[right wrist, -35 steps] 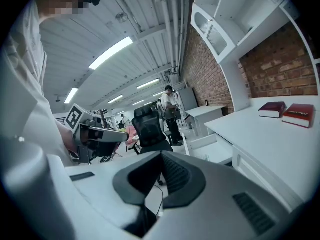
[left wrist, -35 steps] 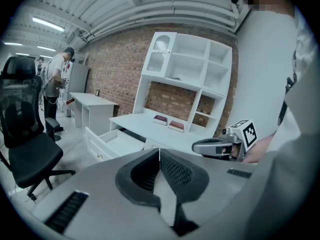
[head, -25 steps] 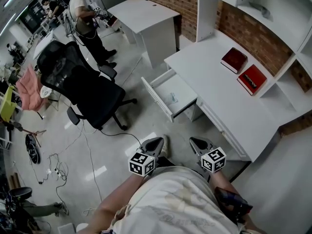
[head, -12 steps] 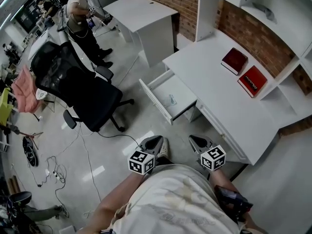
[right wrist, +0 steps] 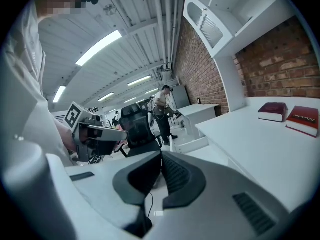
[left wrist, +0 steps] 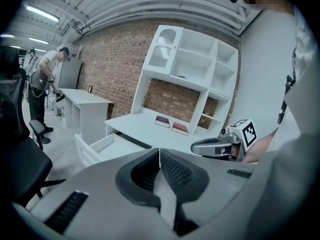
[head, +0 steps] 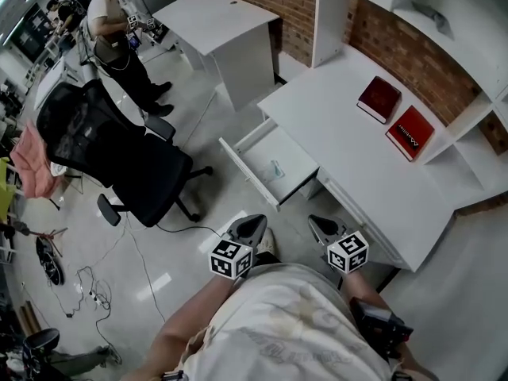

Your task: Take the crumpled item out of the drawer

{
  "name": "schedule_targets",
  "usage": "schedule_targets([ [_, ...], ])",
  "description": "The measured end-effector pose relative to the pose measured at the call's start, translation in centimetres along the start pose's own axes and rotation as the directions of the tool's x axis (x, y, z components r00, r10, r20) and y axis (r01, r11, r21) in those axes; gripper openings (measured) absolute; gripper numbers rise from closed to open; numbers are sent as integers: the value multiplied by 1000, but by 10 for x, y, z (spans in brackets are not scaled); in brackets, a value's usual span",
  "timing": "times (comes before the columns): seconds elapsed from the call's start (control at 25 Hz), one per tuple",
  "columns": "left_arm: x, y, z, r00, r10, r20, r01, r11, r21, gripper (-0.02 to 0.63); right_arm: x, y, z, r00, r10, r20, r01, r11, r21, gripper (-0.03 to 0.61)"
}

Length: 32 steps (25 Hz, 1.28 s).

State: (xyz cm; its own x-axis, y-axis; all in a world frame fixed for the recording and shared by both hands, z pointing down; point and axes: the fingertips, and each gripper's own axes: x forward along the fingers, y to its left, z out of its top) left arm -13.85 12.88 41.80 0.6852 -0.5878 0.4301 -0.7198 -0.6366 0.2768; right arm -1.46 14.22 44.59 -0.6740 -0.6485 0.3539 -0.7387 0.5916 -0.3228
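Note:
The white drawer (head: pixel 255 172) stands pulled out from the white desk (head: pixel 357 161). A small pale crumpled item (head: pixel 275 167) lies on its floor. Both grippers hang close to my body, well short of the drawer. My left gripper (head: pixel 251 227) is shut with nothing between its jaws. My right gripper (head: pixel 321 226) is also shut and empty. In the left gripper view the drawer (left wrist: pixel 95 146) shows ahead at the left, with the right gripper (left wrist: pixel 207 146) beside it. The right gripper view shows the drawer (right wrist: pixel 192 143) past the jaws.
Two red books (head: pixel 379 98) (head: pixel 411 130) lie on the desk below white shelves (head: pixel 444 22). A black office chair (head: pixel 107 157) stands left of the drawer. A person (head: pixel 111 34) stands by a second white desk (head: pixel 214 26). Cables (head: pixel 83 280) lie on the floor.
The view has shifted: desk, drawer and chair sit slightly further left and nearer. Both grippers stay shut in front of my body.

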Motion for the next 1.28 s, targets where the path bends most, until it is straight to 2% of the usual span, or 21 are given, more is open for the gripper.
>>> schedule_targets([
  [0.56, 41, 65, 39, 997, -77, -27, 78, 997, 15, 25, 53, -31, 34, 996, -94, -2, 94, 995, 26, 25],
  [1.08, 65, 128, 61, 988, -146, -57, 147, 989, 14, 26, 113, -49, 59, 986, -169, -7, 169, 985, 35, 25],
  [1.28, 69, 148, 65, 987, -150, -59, 150, 989, 1, 26, 127, -52, 66, 982, -187, -5, 187, 981, 42, 25],
])
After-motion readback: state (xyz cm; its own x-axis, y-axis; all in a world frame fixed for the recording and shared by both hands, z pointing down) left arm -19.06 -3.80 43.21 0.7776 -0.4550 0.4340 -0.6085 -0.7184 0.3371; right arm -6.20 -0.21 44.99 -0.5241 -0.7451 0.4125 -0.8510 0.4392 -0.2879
